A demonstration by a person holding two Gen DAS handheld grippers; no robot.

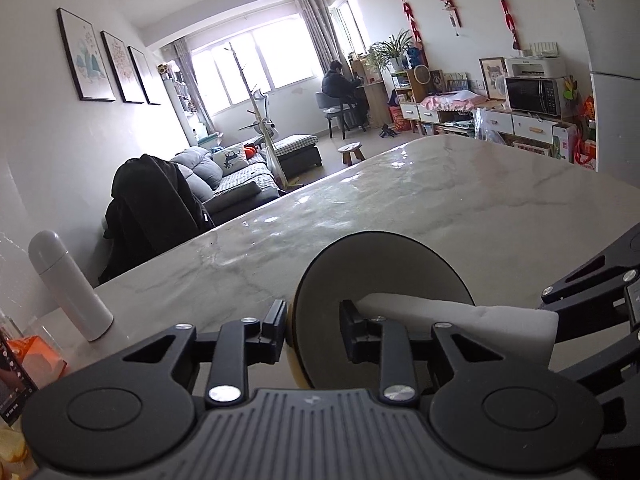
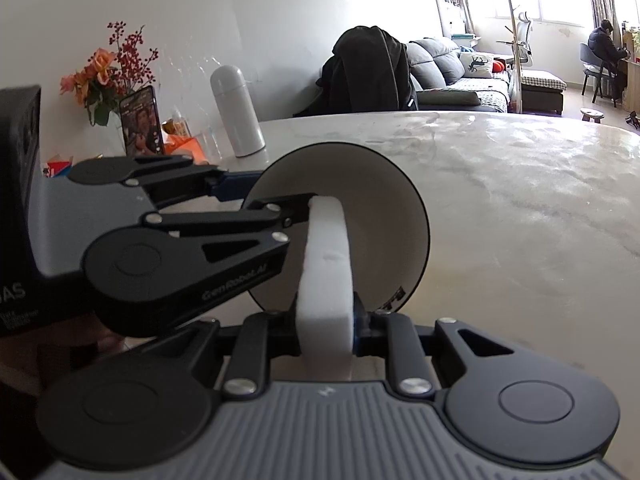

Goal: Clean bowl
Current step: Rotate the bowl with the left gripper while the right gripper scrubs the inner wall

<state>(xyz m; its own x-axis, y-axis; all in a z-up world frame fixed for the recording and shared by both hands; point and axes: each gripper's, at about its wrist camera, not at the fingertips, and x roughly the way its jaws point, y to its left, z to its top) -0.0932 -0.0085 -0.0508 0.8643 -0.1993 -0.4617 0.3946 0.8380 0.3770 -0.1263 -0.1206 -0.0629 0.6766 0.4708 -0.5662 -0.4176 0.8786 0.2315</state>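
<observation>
A bowl (image 1: 384,264) with a dark rim and pale inside stands tilted on its edge above the marble table (image 1: 460,200). My left gripper (image 1: 314,328) straddles its rim. One finger is outside against the wall and the other is inside, with a visible gap to the wall. My right gripper (image 2: 326,328) is shut on a white sponge (image 2: 326,248). The sponge's far end presses into the bowl (image 2: 384,216). In the right wrist view the left gripper (image 2: 260,194) reaches in from the left. In the left wrist view the sponge (image 1: 460,316) enters from the right gripper (image 1: 560,320).
A white flask (image 1: 70,284) stands at the table's left edge, near a phone (image 2: 140,120), flowers (image 2: 108,68) and an orange packet (image 2: 182,144). A chair draped with a black coat (image 1: 152,200) is behind the table. A person (image 1: 340,84) sits far off at a desk.
</observation>
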